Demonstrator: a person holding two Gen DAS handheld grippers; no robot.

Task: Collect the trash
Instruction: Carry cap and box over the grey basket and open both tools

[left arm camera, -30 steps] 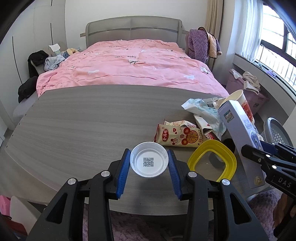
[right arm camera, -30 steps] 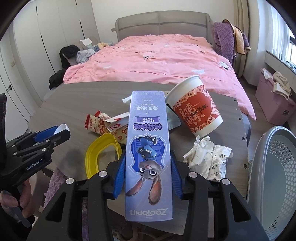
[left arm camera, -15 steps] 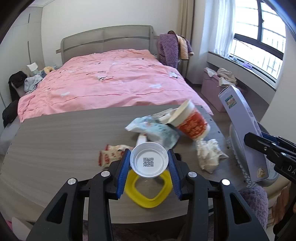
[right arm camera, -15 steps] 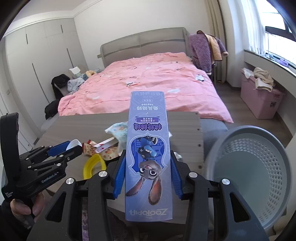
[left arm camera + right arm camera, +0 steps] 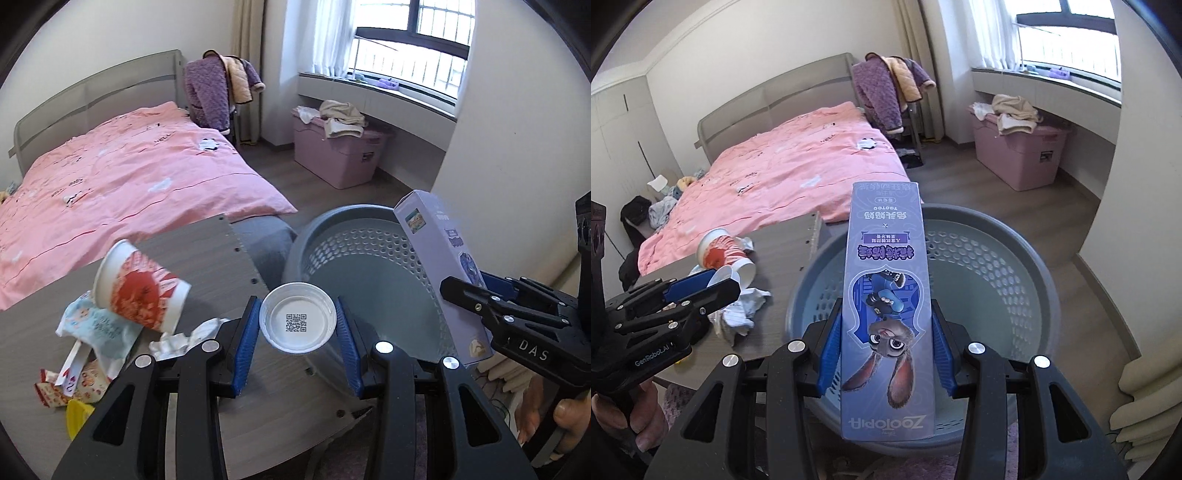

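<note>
My left gripper (image 5: 297,325) is shut on a round white plastic lid (image 5: 297,320) with a QR code, held over the near rim of the grey perforated basket (image 5: 351,221). My right gripper (image 5: 886,332) is shut on a long purple cartoon-rabbit box (image 5: 886,295), which hangs above the same basket (image 5: 1015,243); the left wrist view shows that box (image 5: 439,258) at the right. On the wooden table (image 5: 207,258) lie a tipped red-and-white paper cup (image 5: 140,291), crumpled paper (image 5: 177,338), a pale blue wrapper (image 5: 96,325), snack packets (image 5: 77,384) and a yellow ring (image 5: 77,410).
A pink-covered bed (image 5: 110,184) stands behind the table. A pink storage box (image 5: 340,155) with clothes sits under the window, and a chair (image 5: 210,92) draped in purple clothing stands by the curtain. A hand (image 5: 631,413) grips the left tool's handle.
Both grippers have swung right, from over the table to over the basket, each keeping its load. The table's trash has slid to the left of both views.
</note>
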